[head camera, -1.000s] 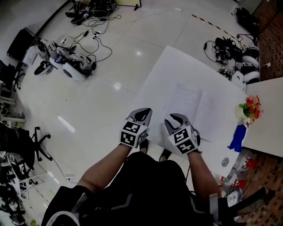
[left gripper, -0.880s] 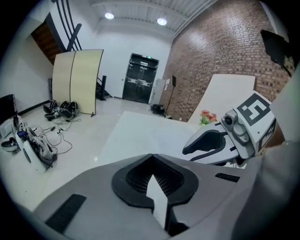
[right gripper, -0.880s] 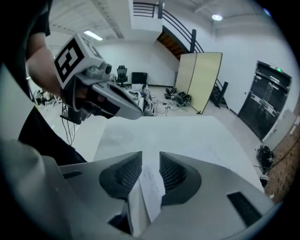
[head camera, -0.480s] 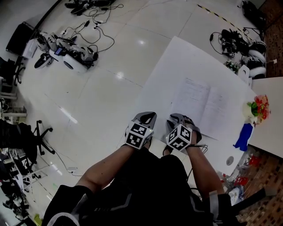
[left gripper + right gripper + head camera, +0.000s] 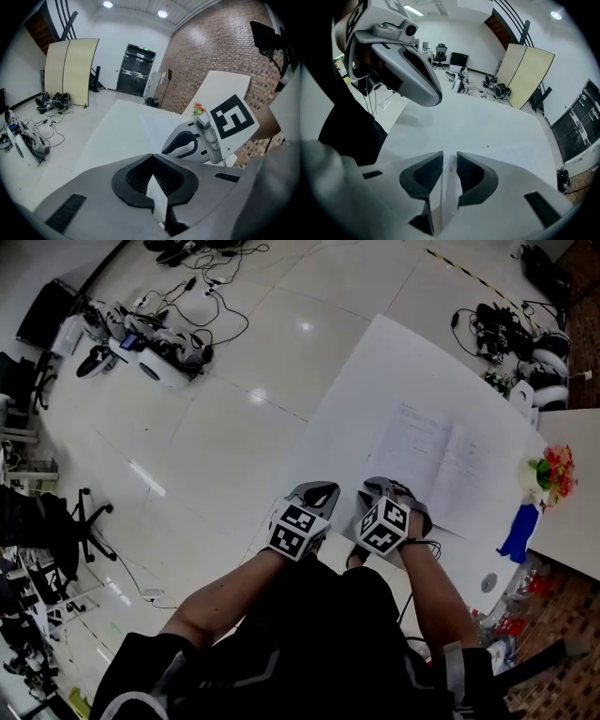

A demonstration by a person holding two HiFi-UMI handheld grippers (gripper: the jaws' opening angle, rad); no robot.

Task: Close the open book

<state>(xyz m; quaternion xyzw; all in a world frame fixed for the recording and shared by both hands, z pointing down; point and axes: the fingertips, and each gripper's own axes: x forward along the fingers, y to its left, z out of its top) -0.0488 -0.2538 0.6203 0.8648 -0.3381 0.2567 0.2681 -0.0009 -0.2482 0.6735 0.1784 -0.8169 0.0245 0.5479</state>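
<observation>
Both hands have sunk to desk (image 5: 375, 371) near edge: left gripper (image 5: 317, 491) jaws shut, empty, right gripper (image 5: 386, 489) jaws narrowly apart, empty, at near-left corner of open book (image 5: 441, 460), so catch that page edge gently & fold across spine w/o creasing.

open book (image 5: 441, 465) lies flat; white pages up; on white table (image 5: 375, 381)

A long white table (image 5: 375, 399) stands on a glossy pale floor (image 5: 234, 427). Red and yellow flowers (image 5: 553, 470) top a blue vase (image 5: 517, 532) by its right edge. Tangled cables (image 5: 211, 296) and a black office chair (image 5: 80, 526) sit off to the left, and a brick wall (image 5: 206, 51) rises behind
</observation>
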